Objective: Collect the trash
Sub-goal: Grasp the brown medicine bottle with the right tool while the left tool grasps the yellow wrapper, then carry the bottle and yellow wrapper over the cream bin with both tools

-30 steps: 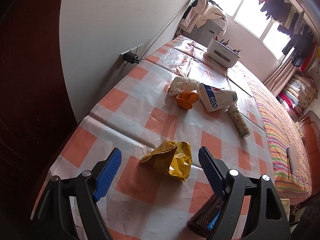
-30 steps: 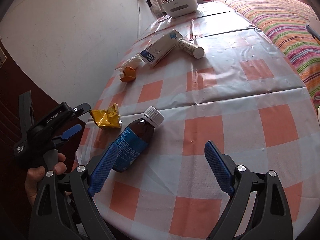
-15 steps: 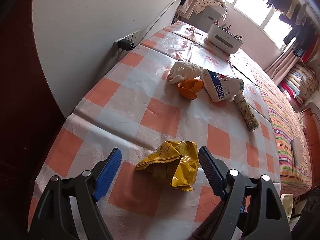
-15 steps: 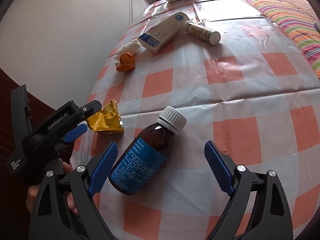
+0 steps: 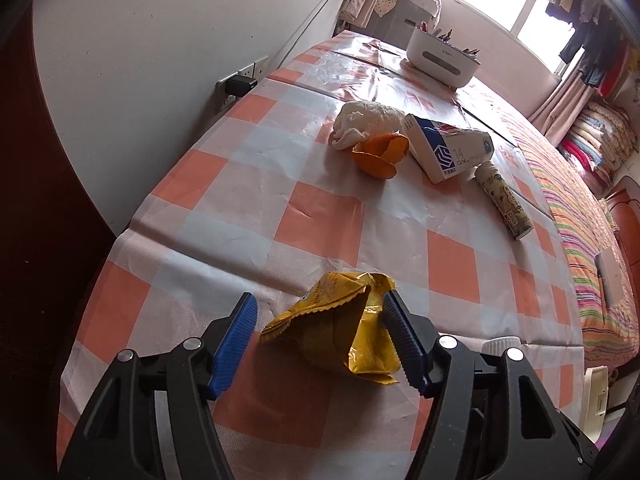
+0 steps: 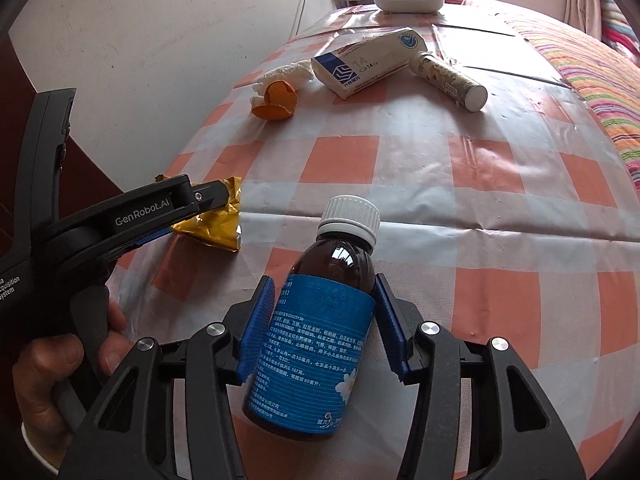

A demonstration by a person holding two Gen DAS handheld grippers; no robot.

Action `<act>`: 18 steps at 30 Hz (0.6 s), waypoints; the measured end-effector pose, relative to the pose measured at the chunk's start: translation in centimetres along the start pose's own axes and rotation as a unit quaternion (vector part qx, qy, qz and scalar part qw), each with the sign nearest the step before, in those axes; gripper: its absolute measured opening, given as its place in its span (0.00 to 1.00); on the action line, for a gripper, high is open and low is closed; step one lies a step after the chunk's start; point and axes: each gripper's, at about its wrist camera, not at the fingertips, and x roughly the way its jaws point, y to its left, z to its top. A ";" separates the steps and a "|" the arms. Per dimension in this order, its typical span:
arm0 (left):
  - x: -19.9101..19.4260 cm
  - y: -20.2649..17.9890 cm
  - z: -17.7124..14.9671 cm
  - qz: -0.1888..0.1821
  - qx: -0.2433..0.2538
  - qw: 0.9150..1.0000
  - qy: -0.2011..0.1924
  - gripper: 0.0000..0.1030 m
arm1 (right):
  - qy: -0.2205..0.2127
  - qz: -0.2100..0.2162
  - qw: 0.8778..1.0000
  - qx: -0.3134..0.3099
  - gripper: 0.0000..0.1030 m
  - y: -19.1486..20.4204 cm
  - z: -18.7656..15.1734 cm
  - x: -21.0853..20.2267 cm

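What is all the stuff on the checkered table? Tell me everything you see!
wrapper: 1, yellow, crumpled, near table edge, between the left claw's pads
bottle: 1, brown, blue label, white cap, lying between the right claw's pads
orange peel: 1, orange, mid-table
tissue: 1, white, crumpled, behind the peel
carton: 1, white and blue, lying beside the peel
tube: 1, patterned white, lying by the carton
organiser box: 1, white, far end
tablecloth: 1, orange-and-white checks
left claw: 1, black with blue pads, closing around the wrapper
right claw: 1, black with blue pads, closing on the bottle
hand: 1, holding the left claw's handle
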 end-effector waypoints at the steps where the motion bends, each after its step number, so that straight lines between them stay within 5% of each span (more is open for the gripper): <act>1: 0.0 0.0 0.0 -0.001 -0.001 1.000 -0.001 0.53 | -0.003 0.004 1.000 0.001 0.46 -0.3 -0.1 -0.1; 5: -0.1 0.2 -0.2 -0.009 -0.015 1.000 -0.004 0.48 | -0.013 0.008 1.000 0.012 0.46 -2.0 -0.4 -0.8; 10: -0.6 -0.3 -0.6 -0.022 -0.021 0.999 -0.010 0.30 | -0.024 0.014 0.999 0.041 0.46 -4.7 -0.6 -1.8; 18: -1.5 -2.6 -1.7 -0.028 0.008 0.999 -0.020 0.25 | -0.050 0.012 0.995 0.085 0.46 -8.8 -1.4 -4.1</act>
